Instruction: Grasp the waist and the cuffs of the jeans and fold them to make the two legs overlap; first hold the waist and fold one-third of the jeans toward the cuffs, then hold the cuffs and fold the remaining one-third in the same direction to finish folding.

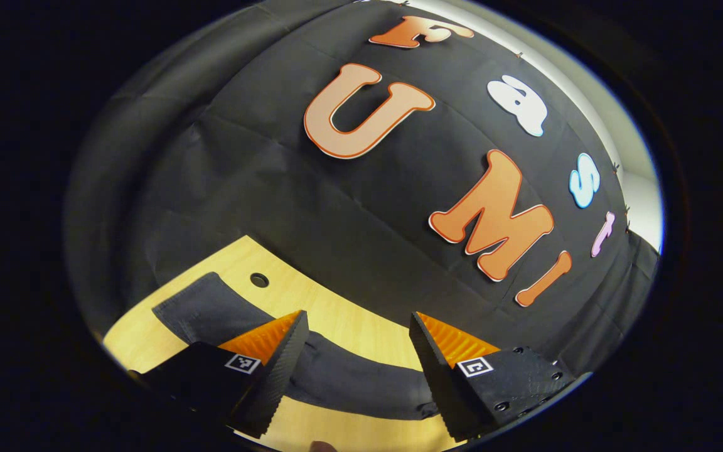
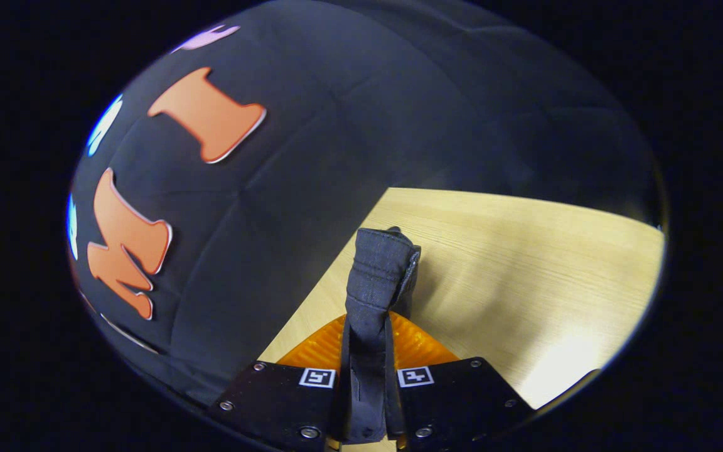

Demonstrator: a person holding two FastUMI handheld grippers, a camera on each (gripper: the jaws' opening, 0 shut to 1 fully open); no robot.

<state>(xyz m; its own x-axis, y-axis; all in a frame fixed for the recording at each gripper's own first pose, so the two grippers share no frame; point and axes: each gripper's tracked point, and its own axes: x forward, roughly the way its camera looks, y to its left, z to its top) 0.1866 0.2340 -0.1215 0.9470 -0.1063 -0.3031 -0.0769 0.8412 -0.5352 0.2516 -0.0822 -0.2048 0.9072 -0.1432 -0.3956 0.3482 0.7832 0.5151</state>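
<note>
Left gripper view takes in the black cloth booth wall (image 1: 311,207), faintly creased in a grid of fold lines, hanging behind a pale, light-grained wooden table (image 1: 349,326). A small round hole (image 1: 259,280) is drilled through the tabletop near its back edge. Across the wood lies the pair of dark denim jeans (image 1: 349,376), a long, flat, curving band of matte fabric whose squared end (image 1: 195,304) reaches toward the left. The left gripper (image 1: 358,376) hangs above the band with its two wedge-shaped fingers (image 1: 277,376) set wide apart, nothing between them; the ridged inner faces and serrated edges are plain to see, and each finger carries a small square printed marker.

Right gripper view shows the same wall (image 2: 311,207) and the smooth table (image 2: 524,270), bright with a soft glare toward the lower right. The right gripper (image 2: 366,376) is closed tight on a bunched fold of the jeans (image 2: 377,276): the denim rises between the two fingers (image 2: 443,389) as a narrow upright column with a thick stitched hem at its rounded top, lifted off the wood.
</note>
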